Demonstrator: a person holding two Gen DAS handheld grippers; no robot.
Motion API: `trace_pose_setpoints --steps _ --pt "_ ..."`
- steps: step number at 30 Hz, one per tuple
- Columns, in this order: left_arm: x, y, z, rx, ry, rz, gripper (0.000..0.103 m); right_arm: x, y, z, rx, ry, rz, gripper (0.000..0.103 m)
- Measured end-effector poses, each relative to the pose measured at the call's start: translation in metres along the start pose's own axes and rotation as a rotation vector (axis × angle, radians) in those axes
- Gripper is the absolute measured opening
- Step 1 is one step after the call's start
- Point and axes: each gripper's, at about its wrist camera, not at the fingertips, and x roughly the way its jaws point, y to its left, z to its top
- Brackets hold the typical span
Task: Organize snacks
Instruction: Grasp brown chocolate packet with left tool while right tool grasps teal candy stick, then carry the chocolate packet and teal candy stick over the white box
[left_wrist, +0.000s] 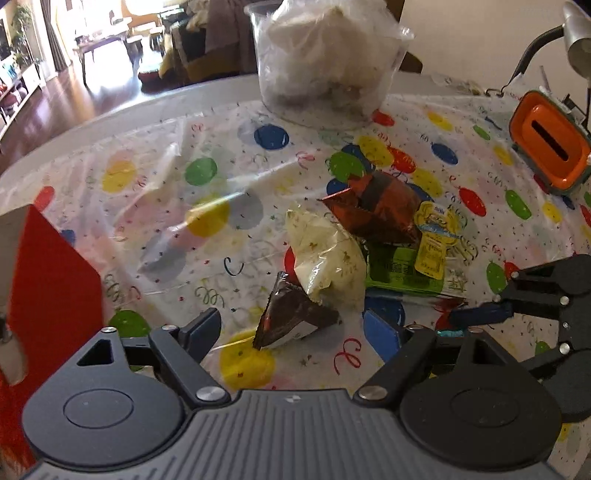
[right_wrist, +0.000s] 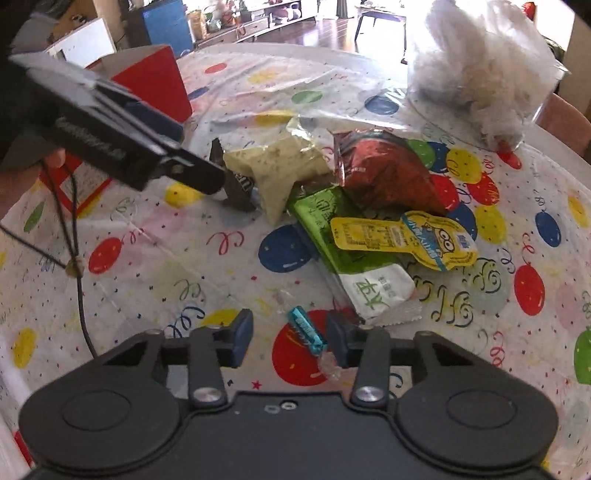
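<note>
A pile of snacks lies on the balloon-print tablecloth: a dark brown packet, a cream bag, a red-brown foil bag, a green packet and a yellow Minions pouch. My left gripper is open around the dark brown packet. My right gripper is open, with a small teal-wrapped candy lying between its fingers. The right gripper also shows in the left wrist view.
A red box stands at the left, also in the right wrist view. A clear tub of white stuffing stands at the back. An orange and grey object sits far right. A black cord hangs over the table.
</note>
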Motion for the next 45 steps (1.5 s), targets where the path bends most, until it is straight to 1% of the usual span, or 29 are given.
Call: trace_pose_setpoints --steps 1,2,5,8,9,10,13,16,21,25,30,35,40,42,45 --pt "0.005 0.000 0.002 0.006 0.017 -0.001 0.074 0.001 0.000 0.000 -0.002 0.004 0.000 0.039" --pt "0.010 0.000 0.004 0.013 0.029 -0.005 0.071 0.001 0.000 -0.001 -0.004 -0.001 0.001 0.038" --pt "0.022 0.000 0.007 0.042 0.063 -0.030 0.071 0.001 0.000 -0.001 -0.011 -0.002 0.005 0.036" --pt "0.029 -0.001 0.009 0.071 0.076 -0.046 0.071 0.001 0.002 -0.001 -0.022 0.000 -0.001 0.032" --pt "0.031 -0.002 0.010 0.078 0.080 -0.047 0.069 0.001 0.002 -0.001 -0.025 0.000 -0.003 0.031" --pt "0.034 -0.002 0.011 0.082 0.083 -0.043 0.065 0.001 0.002 -0.001 -0.024 0.000 -0.003 0.030" --pt "0.039 -0.003 0.011 0.089 0.100 -0.059 0.057 0.001 0.002 -0.001 -0.019 -0.002 -0.010 0.027" --pt "0.040 -0.004 0.010 0.108 0.099 -0.058 0.053 0.002 0.003 -0.001 -0.014 -0.004 -0.015 0.023" --pt "0.036 -0.004 0.009 0.098 0.078 -0.059 0.047 0.001 0.006 -0.003 0.009 -0.009 -0.024 0.014" --pt "0.028 -0.005 0.005 0.085 0.056 -0.053 0.041 -0.002 0.007 -0.006 0.057 -0.017 -0.038 0.011" --pt "0.019 0.002 -0.005 0.035 0.049 -0.038 0.039 -0.010 0.008 -0.012 0.137 -0.041 -0.048 0.010" --pt "0.002 0.007 -0.018 0.003 0.040 -0.051 0.039 -0.024 0.014 -0.016 0.215 -0.073 -0.054 0.010" --pt "-0.020 0.008 -0.031 -0.010 0.026 -0.056 0.039 -0.043 0.027 -0.015 0.239 -0.106 -0.064 0.010" --pt "-0.033 0.007 -0.036 -0.001 0.010 -0.044 0.039 -0.052 0.033 -0.012 0.245 -0.120 -0.069 0.010" --pt "-0.054 0.008 -0.041 -0.001 -0.017 -0.051 0.039 -0.065 0.042 -0.007 0.262 -0.144 -0.063 0.010"
